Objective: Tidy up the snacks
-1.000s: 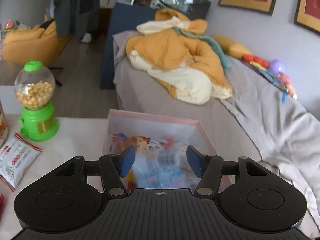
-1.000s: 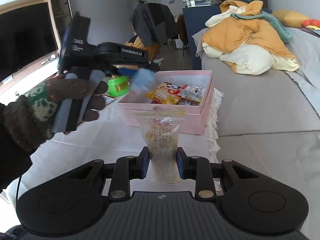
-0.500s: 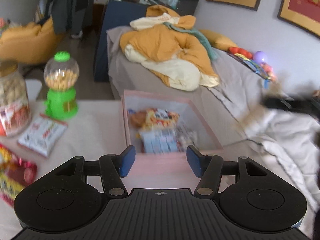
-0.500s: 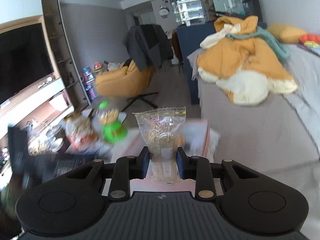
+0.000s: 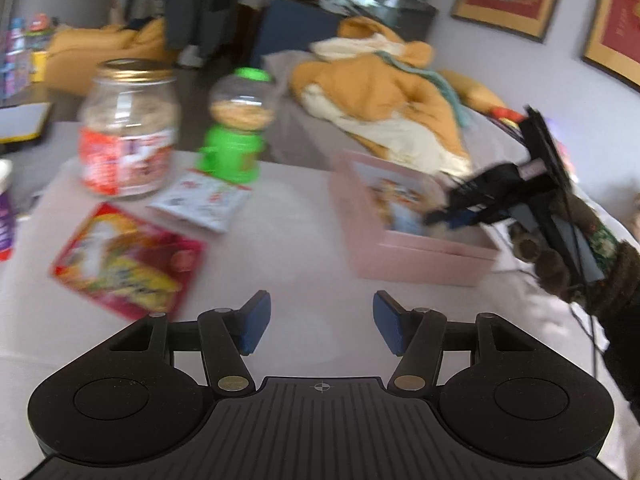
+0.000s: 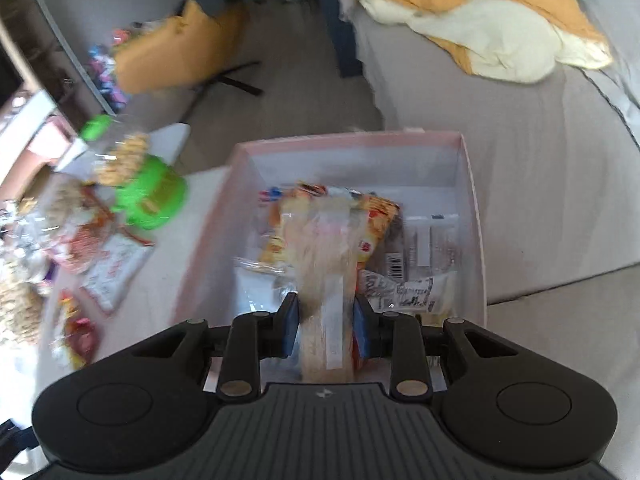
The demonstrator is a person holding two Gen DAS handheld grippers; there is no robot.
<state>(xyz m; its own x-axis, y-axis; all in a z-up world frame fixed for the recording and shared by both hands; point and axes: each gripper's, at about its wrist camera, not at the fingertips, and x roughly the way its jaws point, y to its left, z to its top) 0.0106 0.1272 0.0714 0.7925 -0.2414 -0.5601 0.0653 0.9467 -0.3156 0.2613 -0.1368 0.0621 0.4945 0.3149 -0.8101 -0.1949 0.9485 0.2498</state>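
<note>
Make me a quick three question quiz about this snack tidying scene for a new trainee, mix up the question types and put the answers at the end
1. True or false: the left gripper is shut on a snack.
2. Multiple choice: the clear zip bag in the right gripper is over
A. the green candy dispenser
B. the pink box
C. the bed
3. Fill in: on the table, the red snack packet lies in front of the glass ____.

Key: 1 false, it is open and holds nothing; 2 B; 3 jar.
</note>
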